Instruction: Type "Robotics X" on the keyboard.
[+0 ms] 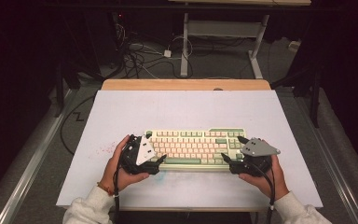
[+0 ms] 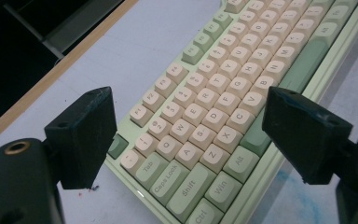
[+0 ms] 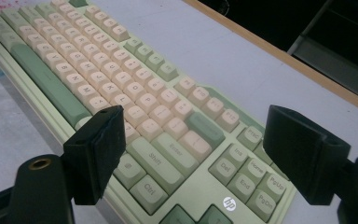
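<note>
A pale green keyboard [image 1: 193, 148] with cream and green keys lies flat on the white tabletop [image 1: 182, 109], near its front edge. My left gripper [image 1: 154, 147] is at the keyboard's left end and stands open, one jaw by the back corner and one over the front edge. In the left gripper view the keyboard [image 2: 205, 116] runs between the wide jaws of that gripper [image 2: 186, 107], and the pads do not press on it. My right gripper [image 1: 233, 149] straddles the right end the same way, open. In its own view, that gripper [image 3: 193, 121] frames the keyboard [image 3: 135, 93] around its Shift, Enter and navigation keys.
A wooden strip [image 1: 186, 84] borders the table's far edge. Beyond it, cables [image 1: 140, 56] lie on the floor beside a white desk frame [image 1: 185, 42]. Faint red specks [image 1: 105, 149] mark the tabletop left of the keyboard. Bare white surface lies behind the keyboard.
</note>
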`<state>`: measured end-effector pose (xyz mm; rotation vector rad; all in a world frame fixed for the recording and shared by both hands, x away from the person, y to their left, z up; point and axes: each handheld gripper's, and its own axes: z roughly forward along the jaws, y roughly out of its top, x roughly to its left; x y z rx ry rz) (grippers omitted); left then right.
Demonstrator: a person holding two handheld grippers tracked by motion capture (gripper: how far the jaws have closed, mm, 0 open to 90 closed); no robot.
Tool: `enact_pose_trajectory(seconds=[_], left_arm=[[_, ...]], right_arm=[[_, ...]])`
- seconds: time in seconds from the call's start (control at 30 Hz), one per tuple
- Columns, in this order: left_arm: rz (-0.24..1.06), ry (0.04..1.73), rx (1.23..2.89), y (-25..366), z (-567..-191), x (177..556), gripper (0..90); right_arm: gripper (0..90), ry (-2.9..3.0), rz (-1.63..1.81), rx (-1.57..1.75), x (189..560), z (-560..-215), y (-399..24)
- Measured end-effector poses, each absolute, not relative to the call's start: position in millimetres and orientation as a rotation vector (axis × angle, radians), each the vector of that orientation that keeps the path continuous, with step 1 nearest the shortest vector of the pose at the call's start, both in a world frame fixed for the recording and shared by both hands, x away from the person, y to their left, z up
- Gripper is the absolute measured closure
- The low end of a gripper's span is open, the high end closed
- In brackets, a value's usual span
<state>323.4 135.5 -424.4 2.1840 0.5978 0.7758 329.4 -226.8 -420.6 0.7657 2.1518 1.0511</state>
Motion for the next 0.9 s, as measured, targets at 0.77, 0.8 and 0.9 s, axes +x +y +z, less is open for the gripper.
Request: enact_pose_trajectory(seconds=[0.77,0.8,0.9], left_arm=[[0.785,0.637,2.176,177.1,-441.0,303.6,16.5],[0.786,0.642,2.178,178.4,-442.8,303.8,16.5],[0.780,0.654,2.180,181.7,-449.1,303.0,16.5]], right_arm=[[19.0,2.093,1.041,0.806,305.5,-422.4,-268.0],[18.9,2.099,1.041,0.815,305.1,-423.7,-270.2],[18.7,2.086,1.031,0.844,302.2,-428.8,-276.1]])
